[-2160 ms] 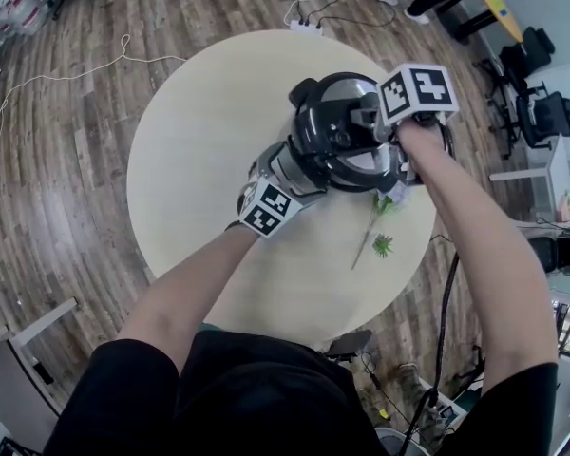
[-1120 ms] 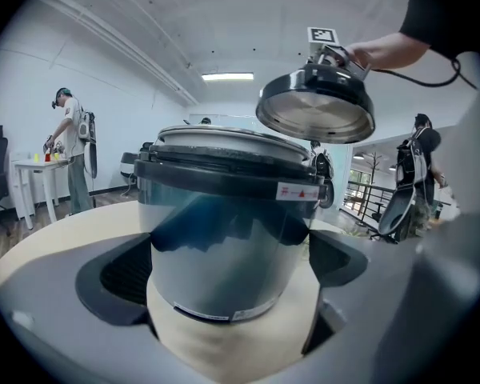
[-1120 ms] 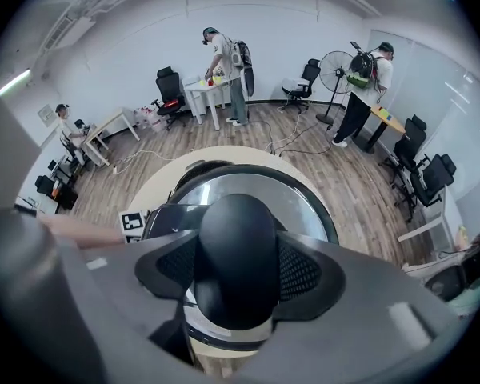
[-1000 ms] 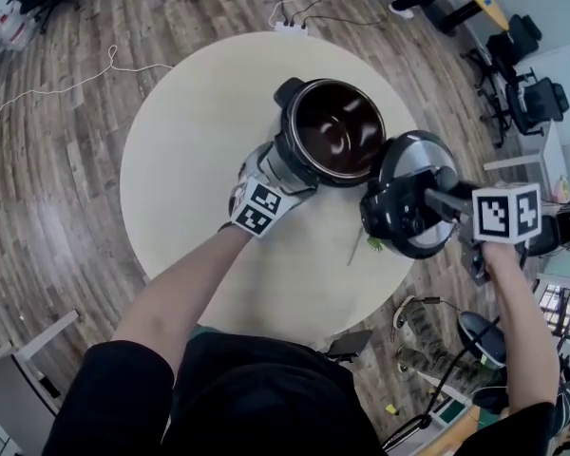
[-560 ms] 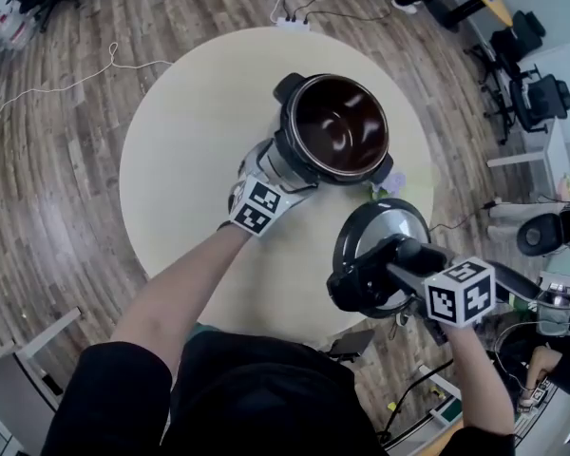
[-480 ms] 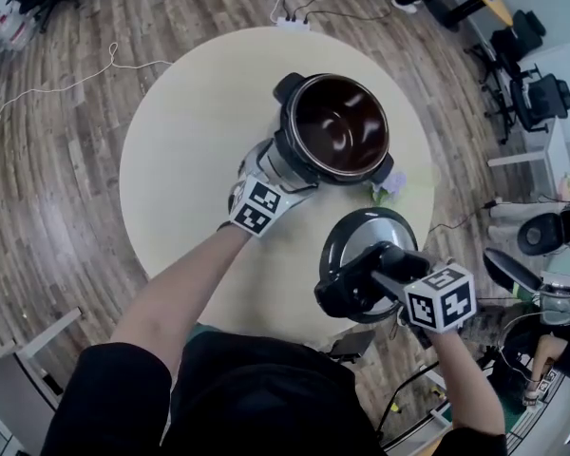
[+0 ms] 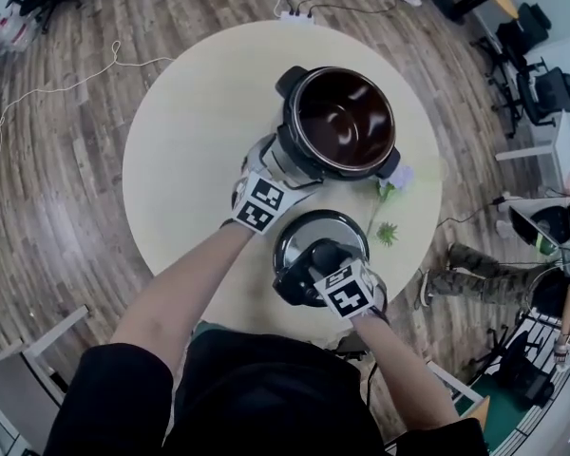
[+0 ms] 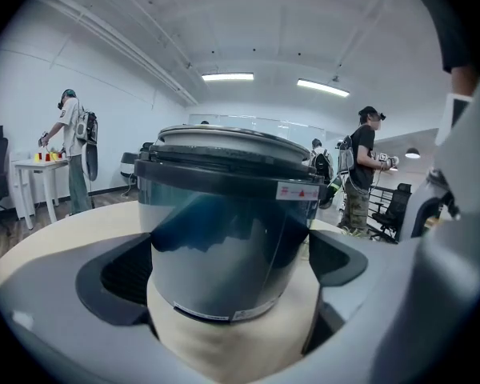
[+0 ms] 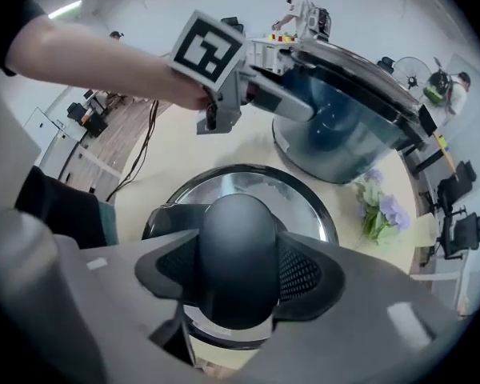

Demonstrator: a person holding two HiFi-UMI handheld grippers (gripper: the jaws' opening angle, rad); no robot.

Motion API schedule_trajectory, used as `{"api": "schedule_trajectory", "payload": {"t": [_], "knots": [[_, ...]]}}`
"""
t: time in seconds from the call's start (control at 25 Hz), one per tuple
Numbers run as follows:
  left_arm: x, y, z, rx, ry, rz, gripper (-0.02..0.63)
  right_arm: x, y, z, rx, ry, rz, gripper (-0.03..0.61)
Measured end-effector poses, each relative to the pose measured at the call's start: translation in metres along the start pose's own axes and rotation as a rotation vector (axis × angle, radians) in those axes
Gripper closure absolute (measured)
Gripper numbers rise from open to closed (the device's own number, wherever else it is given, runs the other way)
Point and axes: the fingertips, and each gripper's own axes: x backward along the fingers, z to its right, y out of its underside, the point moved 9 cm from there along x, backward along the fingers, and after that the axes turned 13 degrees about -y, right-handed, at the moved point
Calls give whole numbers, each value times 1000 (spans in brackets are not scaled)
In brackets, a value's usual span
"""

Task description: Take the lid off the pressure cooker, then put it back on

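the lid [image 7: 312,226] is off the pressure cooker [image 7: 287,129] and sits knob up, low over the near edge of the round table [image 7: 190,112], just in front of the cooker; whether it rests on the tabletop cannot be told. the right gripper [image 9: 236,269] is clamped on the lid's black knob [image 9: 236,238]. the cooker stands open, and the left gripper [image 8: 230,266] is closed on its steel wall. a flower sprig [image 7: 388,232] lies on the table to the right of the lid.

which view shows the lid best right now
The right gripper view: the lid fills it, its knob clamped in the right gripper. The head view shows it partly under the marker cube. The left gripper view shows only the pressure cooker.
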Motion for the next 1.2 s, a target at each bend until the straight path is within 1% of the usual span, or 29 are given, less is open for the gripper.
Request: {"api": "schedule_trajectory", "payload": {"t": [0.16, 0.28, 0.48, 1.08, 1.2], "knots": [[-1, 1, -1, 0, 1, 1, 25, -35, -6, -2, -14, -7, -36, 293], [0, 0, 0, 1, 1, 3, 25, -48, -1, 0, -36, -8, -27, 291], [0, 0, -2, 0, 0, 3, 25, -51, 0, -1, -55, -19, 29, 291], [-1, 1, 0, -1, -2, 2, 25, -52, 4, 2, -48, -15, 54, 291], [-2, 1, -1, -2, -2, 0, 25, -49, 5, 3, -68, -4, 54, 293]]}}
